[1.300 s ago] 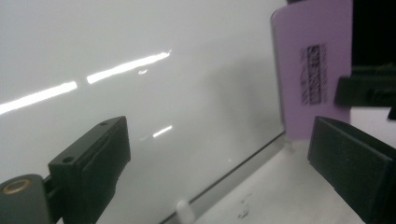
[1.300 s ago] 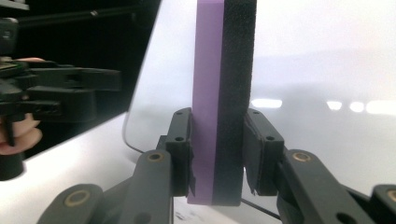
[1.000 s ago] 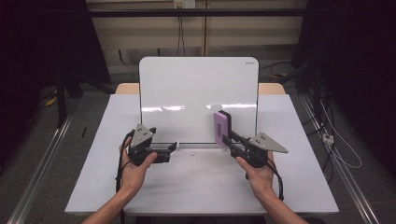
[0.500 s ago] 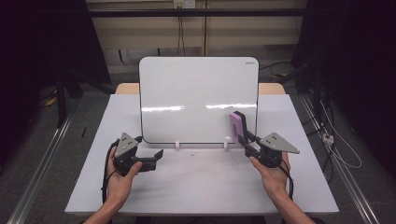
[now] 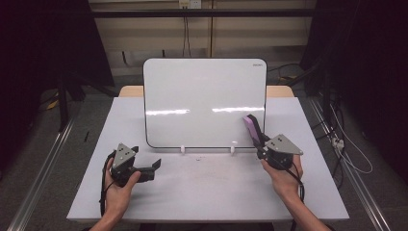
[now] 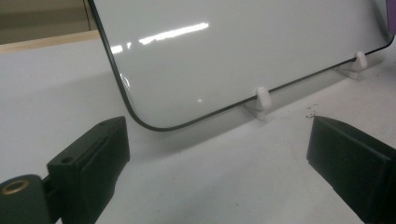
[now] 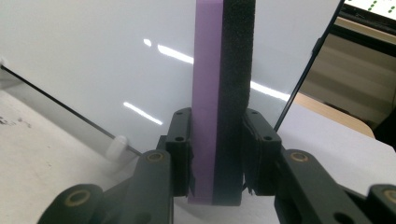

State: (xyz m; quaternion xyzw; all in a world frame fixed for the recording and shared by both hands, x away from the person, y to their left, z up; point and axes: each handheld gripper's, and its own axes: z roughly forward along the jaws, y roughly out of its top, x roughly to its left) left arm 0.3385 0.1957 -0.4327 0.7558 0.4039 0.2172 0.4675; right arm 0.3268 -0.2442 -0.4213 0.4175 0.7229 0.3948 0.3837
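Note:
A clean whiteboard [image 5: 204,103] stands upright on two small white feet at the middle of the table [image 5: 202,192]. My right gripper [image 5: 257,137] is shut on a purple and black eraser [image 5: 252,127], held just in front of the board's lower right corner. In the right gripper view the eraser [image 7: 223,93] stands on end between the two pads [image 7: 180,140], purple side to the left. My left gripper [image 5: 155,167] rests low over the table in front of the board's lower left corner, jaws wide open and empty. The left gripper view shows that corner of the whiteboard [image 6: 224,51] and one white foot [image 6: 262,97].
Metal rails [image 5: 43,168] run along the floor on both sides of the table. Cables [image 5: 346,154] lie on the floor at the right. A wooden edge [image 5: 131,90] shows behind the board. Faint dark specks [image 6: 310,112] mark the tabletop near the board's foot.
Both hands have drawn apart and back from the board: the left gripper moved left and down toward the table, the right gripper carried the eraser to the right.

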